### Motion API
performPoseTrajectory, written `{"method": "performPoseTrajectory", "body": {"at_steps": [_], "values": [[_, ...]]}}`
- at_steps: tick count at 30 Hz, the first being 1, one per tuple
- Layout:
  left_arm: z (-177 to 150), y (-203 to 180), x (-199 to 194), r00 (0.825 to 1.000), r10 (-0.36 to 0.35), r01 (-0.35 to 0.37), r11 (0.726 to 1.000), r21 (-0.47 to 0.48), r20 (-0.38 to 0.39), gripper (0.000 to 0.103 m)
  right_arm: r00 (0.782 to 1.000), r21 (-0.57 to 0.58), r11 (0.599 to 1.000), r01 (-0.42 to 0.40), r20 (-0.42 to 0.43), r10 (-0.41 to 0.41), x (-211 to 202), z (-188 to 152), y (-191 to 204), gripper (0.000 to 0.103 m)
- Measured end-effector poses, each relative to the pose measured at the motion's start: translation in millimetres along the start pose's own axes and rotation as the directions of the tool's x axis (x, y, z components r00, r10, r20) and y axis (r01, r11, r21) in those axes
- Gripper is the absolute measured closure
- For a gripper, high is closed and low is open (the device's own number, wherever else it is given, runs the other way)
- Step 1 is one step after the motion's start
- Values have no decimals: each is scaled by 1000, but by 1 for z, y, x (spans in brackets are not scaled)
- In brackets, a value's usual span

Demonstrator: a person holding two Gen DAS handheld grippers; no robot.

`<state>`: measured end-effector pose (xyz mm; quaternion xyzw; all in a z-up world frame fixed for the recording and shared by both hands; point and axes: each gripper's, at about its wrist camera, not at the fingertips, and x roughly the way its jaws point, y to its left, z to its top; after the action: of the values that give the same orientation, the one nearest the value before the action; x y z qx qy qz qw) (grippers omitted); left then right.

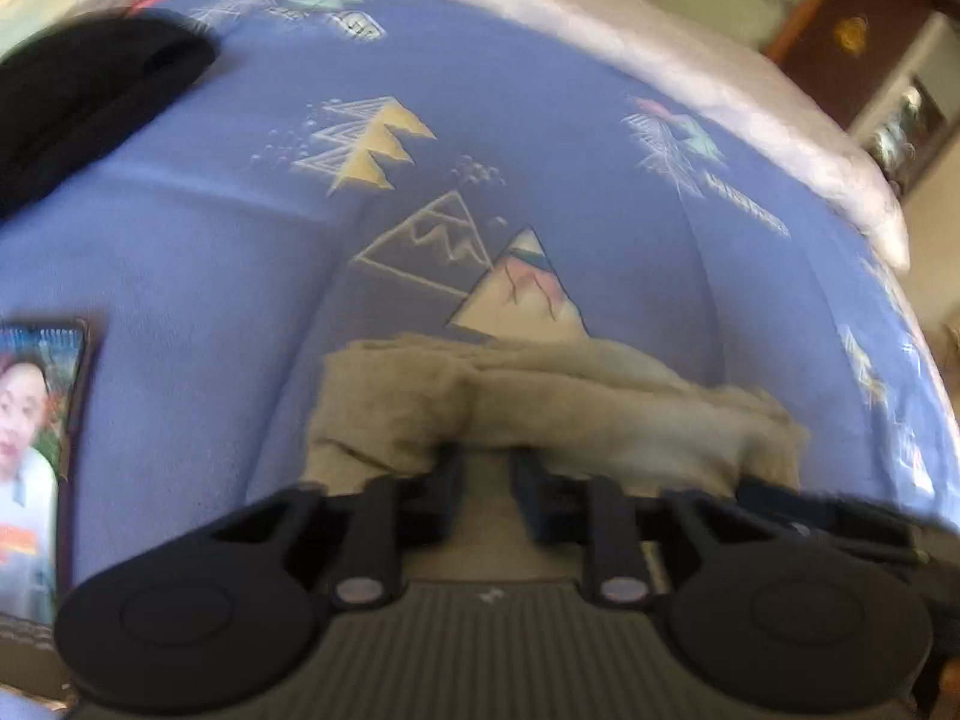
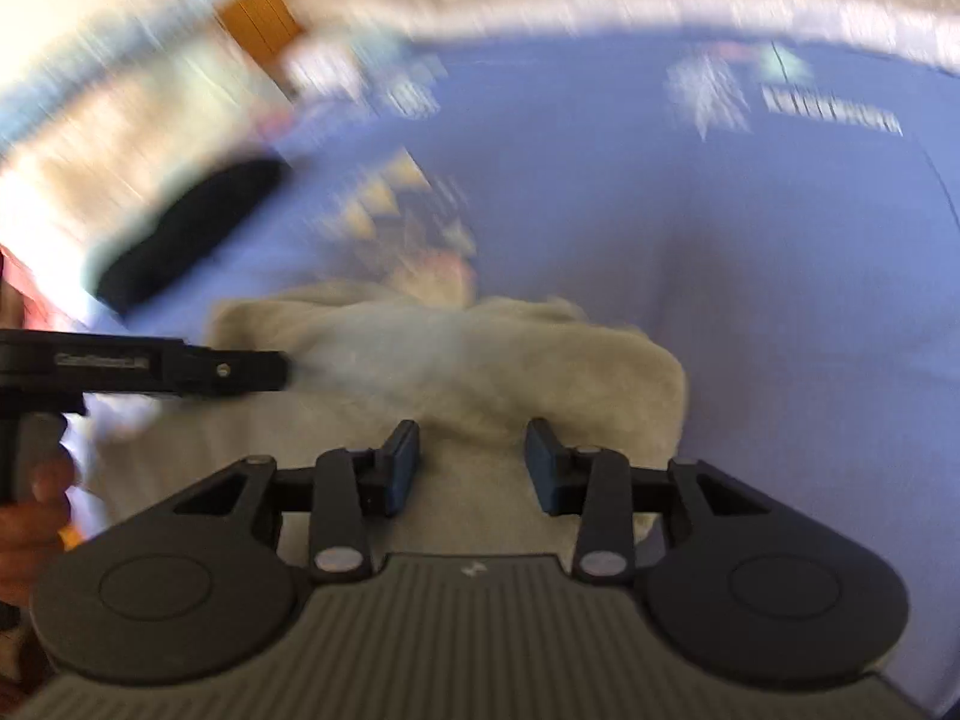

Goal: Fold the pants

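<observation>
The beige pants lie bunched in a folded stack on a blue printed bedsheet. My left gripper sits at the stack's near edge. Its jaws stand narrow, with beige cloth filling the gap and bunching over the left fingertip. In the right wrist view the same pants spread out ahead and underneath. My right gripper is open just over them, with cloth below the blue pads and nothing pinched. The left gripper reaches in from the left, its tip at the pants' left edge, held by a hand.
A black garment lies at the far left of the bed. A phone with a lit screen rests on the sheet to the left. A white blanket runs along the far side. Wooden furniture stands beyond.
</observation>
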<state>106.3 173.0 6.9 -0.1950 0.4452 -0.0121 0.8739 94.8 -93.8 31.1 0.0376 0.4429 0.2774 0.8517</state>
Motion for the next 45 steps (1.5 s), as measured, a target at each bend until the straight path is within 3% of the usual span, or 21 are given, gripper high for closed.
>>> {"method": "performPoseTrajectory", "body": {"at_steps": [5, 8, 12, 15, 21, 27, 30, 31, 32, 33, 36, 45], "values": [[0, -8, -18, 1000, 15, -14, 999, 37, -25, 76, 999, -2, 1000, -11, 32, 11, -7, -10, 2, 61], [-3, -5, -46, 1000, 4, -4, 1000, 26, 9, 58, 998, 41, 999, -27, 61, 25, -23, -13, -2, 57], [-8, 15, -87, 994, 44, -46, 999, 12, 103, 35, 987, 130, 986, -106, 131, 89, -55, -25, -26, 44], [-9, 39, -95, 995, 47, -42, 998, -51, 91, 18, 981, 237, 959, -157, 149, 124, -73, -43, -49, 35], [-23, 67, -77, 998, -52, 46, 980, -193, -24, 10, 970, 438, 866, -240, 134, 201, -83, -71, -83, 33], [-28, 57, -58, 998, -19, 7, 980, -200, -59, 9, 946, 509, 801, -316, 110, 303, -78, -70, -76, 32], [-41, 45, -58, 997, 35, -44, 989, -142, -67, 9, 950, 451, 844, -289, 28, 311, -66, -69, -55, 36], [-45, 42, -58, 996, 57, -64, 991, -118, -62, 9, 955, 415, 871, -265, -14, 297, -61, -70, -48, 57], [-49, 39, -59, 996, 70, -76, 992, -98, -58, 9, 958, 378, 895, -238, -59, 279, -56, -71, -41, 67], [-52, 37, -59, 995, 83, -87, 993, -83, -52, 9, 965, 337, 918, -206, -88, 249, -52, -74, -35, 70], [-56, 33, -61, 993, 111, -113, 992, -58, -35, 9, 969, 292, 935, -203, -77, 234, -54, -74, -29, 72], [-57, 33, -61, 993, 120, -121, 992, -48, -23, 8, 964, 330, 915, -231, -50, 261, -54, -83, -44, 72]]}}
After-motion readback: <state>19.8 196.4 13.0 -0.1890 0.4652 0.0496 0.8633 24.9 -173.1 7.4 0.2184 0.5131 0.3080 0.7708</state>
